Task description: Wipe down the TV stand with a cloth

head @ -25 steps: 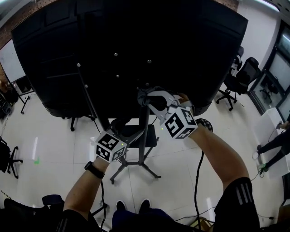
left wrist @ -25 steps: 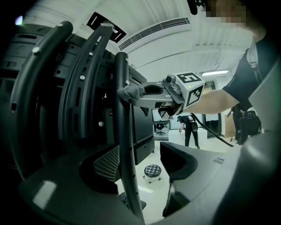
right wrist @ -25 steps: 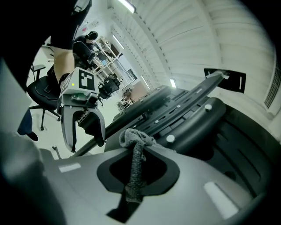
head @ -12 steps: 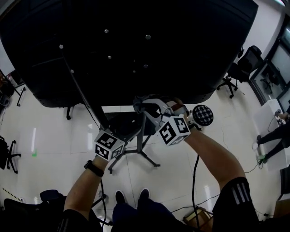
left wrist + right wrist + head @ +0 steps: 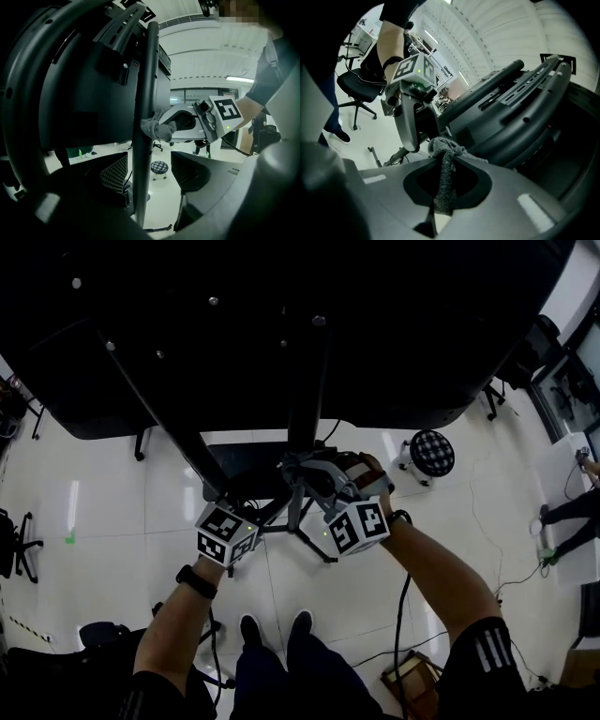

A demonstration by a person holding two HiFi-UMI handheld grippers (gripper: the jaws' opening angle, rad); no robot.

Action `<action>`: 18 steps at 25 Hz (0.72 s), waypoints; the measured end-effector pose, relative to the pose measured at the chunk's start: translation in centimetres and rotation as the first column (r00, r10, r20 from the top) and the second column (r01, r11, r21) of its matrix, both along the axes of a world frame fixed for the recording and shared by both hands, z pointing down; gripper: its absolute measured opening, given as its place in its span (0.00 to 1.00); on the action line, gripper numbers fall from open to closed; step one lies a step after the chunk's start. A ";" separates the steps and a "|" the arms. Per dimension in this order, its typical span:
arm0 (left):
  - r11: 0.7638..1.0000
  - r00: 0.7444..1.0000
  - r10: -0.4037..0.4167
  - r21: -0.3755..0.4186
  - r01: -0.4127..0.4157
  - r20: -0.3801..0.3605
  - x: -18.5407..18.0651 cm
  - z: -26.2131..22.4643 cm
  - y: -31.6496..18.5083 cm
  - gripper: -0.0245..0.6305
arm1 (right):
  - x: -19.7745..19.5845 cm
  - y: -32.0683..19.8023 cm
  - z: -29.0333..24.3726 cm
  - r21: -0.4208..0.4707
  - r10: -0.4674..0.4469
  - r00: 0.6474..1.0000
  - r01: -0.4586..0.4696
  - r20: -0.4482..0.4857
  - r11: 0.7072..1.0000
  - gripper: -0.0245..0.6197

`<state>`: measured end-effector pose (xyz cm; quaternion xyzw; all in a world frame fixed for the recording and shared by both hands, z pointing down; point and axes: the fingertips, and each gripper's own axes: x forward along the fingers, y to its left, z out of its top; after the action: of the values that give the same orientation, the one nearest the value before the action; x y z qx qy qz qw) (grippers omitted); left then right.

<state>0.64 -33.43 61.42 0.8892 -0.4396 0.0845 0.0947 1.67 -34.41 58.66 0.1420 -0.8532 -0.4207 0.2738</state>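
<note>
The crumpled grey cloth [image 5: 440, 147] was clamped in the right gripper [image 5: 443, 161] against the black metal TV-stand post [image 5: 145, 84]; the left gripper [image 5: 149, 164] was held wide around it. Firm, even pressure was judged advisable.

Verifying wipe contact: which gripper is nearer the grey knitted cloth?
Right. The right gripper is shut on the grey knitted cloth, against the black stand post. The left gripper is open astride that post, apart from it.
</note>
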 end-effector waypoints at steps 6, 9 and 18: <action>0.998 1.000 0.022 -0.058 -0.021 0.016 0.2 7.0 0.0 0.52 | -0.4 0.2 7.7 -0.067 0.021 1.000 -0.022 -0.020 0.998 0.07; 0.996 1.000 0.031 -0.083 -0.030 0.007 -0.1 10.2 -0.7 0.52 | -0.8 -0.6 11.8 -0.094 0.025 0.999 -0.029 -0.037 0.995 0.07; 0.984 0.999 0.040 -0.174 -0.041 -0.009 -0.1 20.4 -1.2 0.52 | -1.0 -0.8 22.2 -0.214 0.063 0.994 -0.080 -0.084 0.974 0.07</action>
<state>0.50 -34.63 81.78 0.8865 -0.4119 0.1221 0.1716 0.64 -35.19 80.82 0.1257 -0.8773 -0.3199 0.3351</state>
